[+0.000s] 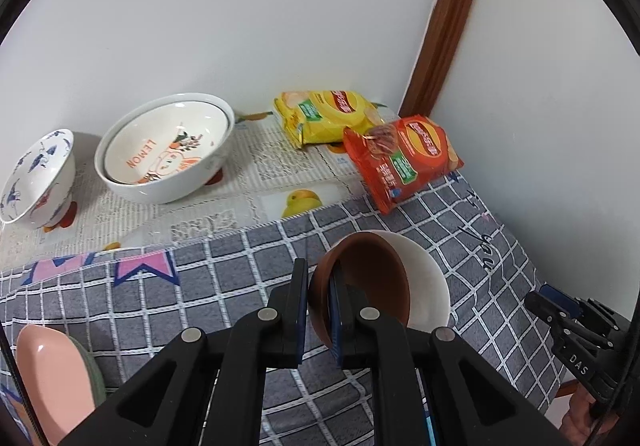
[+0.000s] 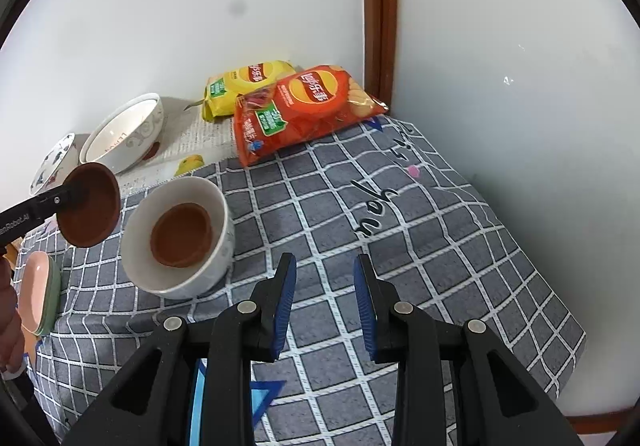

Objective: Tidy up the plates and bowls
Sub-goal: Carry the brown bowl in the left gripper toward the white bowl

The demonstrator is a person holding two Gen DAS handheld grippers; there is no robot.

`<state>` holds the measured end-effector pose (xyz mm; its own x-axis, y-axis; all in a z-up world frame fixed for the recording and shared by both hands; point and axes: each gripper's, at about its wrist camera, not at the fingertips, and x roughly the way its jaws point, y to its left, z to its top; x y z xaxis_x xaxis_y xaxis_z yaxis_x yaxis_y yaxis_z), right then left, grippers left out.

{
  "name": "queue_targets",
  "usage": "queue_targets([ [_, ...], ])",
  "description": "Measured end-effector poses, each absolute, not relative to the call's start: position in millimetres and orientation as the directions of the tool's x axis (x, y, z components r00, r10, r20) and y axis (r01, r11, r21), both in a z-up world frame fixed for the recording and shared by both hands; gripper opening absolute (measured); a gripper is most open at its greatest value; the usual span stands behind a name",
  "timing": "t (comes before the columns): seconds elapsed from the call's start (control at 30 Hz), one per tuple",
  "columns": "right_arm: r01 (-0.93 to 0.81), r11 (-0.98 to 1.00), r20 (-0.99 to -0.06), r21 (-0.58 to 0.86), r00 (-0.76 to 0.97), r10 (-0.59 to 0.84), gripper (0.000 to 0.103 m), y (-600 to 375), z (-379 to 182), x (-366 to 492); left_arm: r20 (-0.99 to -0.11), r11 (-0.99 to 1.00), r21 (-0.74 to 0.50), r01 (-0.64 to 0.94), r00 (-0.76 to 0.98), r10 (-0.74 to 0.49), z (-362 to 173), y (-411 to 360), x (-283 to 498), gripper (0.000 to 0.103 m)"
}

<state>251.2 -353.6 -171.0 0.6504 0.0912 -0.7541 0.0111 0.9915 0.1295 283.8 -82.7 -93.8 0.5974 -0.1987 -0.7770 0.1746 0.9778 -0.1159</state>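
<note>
- The left gripper is closed on the rim of a small brown bowl. One pad is inside the bowl and the other pad is outside, and the bowl hangs tilted in the air above the grey checked cloth.
- In the right wrist view this same brown bowl is clearly lifted. It is just beside the white bowl, towards the left edge of the table, and does not touch it.
- The white bowl stands on the cloth, near the middle of the table, and a second brown bowl already lies inside it.
- The right gripper holds nothing. Its jaws stand partly apart over bare cloth, nearer the front edge.
- Further out, at the back edge by the wall, stand a large bowl with the word LEMON and a blue-patterned bowl.
- Two chip bags lie in the back right corner, and a pink plate on a green one is at the left edge.
- I judge that the step in hand is stacking the small bowls.
- The next move probably calls for bringing the held bowl over the white bowl, making it level, and lowering it into the brown one before the pads let go.
- If it goes down tilted, it may knock against the white rim.
</note>
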Motion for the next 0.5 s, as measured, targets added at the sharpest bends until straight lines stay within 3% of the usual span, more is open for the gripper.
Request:
queue_targets([
  [0.5,0.029,0.992,-0.777,0.121,0.624,0.077,0.03,-364,-187,257,-0.804,0.975,-0.123,0.184,0.557,-0.207,-119,-102,301,0.01],
])
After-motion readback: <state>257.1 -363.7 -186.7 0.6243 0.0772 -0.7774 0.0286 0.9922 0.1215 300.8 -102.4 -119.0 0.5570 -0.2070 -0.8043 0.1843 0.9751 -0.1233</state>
